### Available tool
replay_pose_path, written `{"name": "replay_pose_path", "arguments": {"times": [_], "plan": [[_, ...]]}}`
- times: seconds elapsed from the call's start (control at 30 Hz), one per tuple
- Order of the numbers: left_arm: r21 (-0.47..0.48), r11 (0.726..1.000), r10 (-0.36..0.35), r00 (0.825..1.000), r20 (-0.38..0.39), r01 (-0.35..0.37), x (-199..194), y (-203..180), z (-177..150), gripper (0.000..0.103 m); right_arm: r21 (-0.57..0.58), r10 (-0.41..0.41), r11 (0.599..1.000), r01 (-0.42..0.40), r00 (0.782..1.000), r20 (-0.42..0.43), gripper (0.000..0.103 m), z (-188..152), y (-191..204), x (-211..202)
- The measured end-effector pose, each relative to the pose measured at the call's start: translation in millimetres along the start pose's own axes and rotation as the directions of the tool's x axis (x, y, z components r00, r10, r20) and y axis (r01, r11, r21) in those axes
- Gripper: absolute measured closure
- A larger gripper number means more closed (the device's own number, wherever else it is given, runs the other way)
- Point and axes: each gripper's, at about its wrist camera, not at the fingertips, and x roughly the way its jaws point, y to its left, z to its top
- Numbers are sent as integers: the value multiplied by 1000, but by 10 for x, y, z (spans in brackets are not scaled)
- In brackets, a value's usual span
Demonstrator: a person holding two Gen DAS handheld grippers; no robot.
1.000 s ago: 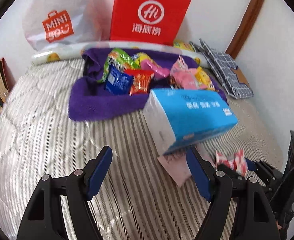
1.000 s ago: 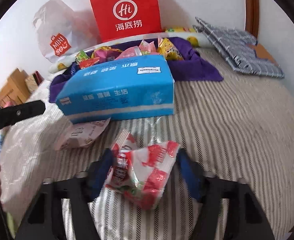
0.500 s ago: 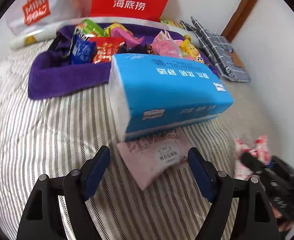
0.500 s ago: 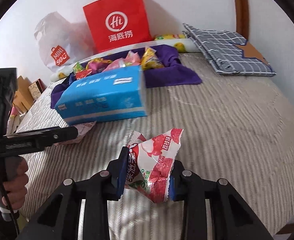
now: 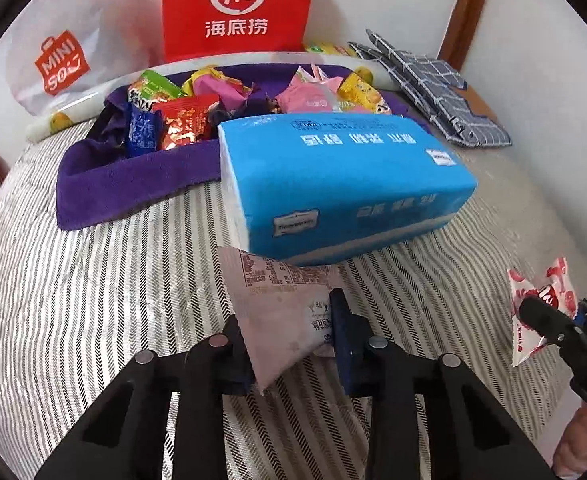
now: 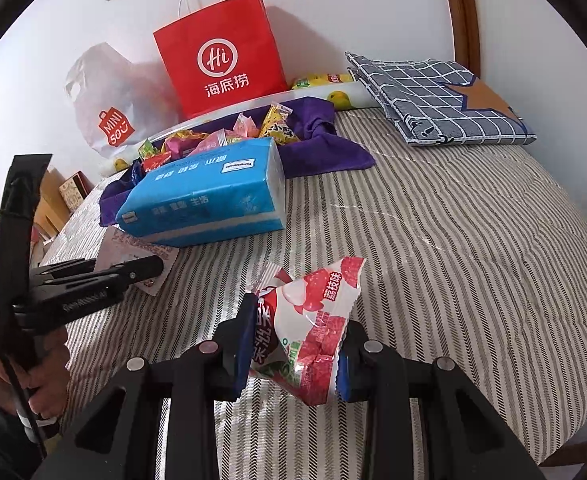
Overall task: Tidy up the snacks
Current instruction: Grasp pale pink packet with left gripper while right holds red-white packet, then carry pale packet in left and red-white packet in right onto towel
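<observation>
Striped bedspread [image 6: 433, 248] under purple towel [image 5: 133, 184], white wall [image 6: 353, 4] behind

A red-and-white lychee snack packet [image 6: 313, 332] is clamped between the blue pads of the right claw [image 6: 293, 348], lifted above a striped bed [image 6: 453, 260]. Behind the packet, a blue tissue pack [image 6: 205, 200] is seen lying on the bed. A purple cloth [image 6: 325, 148] heaped with assorted snacks [image 6: 221, 136] is spread just behind the tissue pack. A red paper bag [image 6: 221, 68] is propped against the wall beyond it. Left of the tissue pack, a pale pink packet [image 6: 133, 250] is gripped by the left claw [image 6: 149, 266].
</observation>
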Motion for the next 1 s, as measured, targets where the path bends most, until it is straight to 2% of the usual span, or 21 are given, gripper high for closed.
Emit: {"name": "replay_pose_path", "arguments": {"times": [0.23,0.43,0.67,1.0], "plan": [[-16,1000,-20,999,41,20,-228,28,16,75,-18,5,1000,-4,1000,21,72,81,73,-74],[-22,999,-36,995,89,38,-479,93,155,75,-65,15,998,-11,998,63,72,371,275,-131],[-62,997,-41,991,129,49,-643,301,511,75,-120,25,993,-10,993,119,72,868,503,-121],[-92,996,-4,988,154,18,-529,527,1121,75,-137,47,990,-24,985,166,72,1519,617,128]]}}
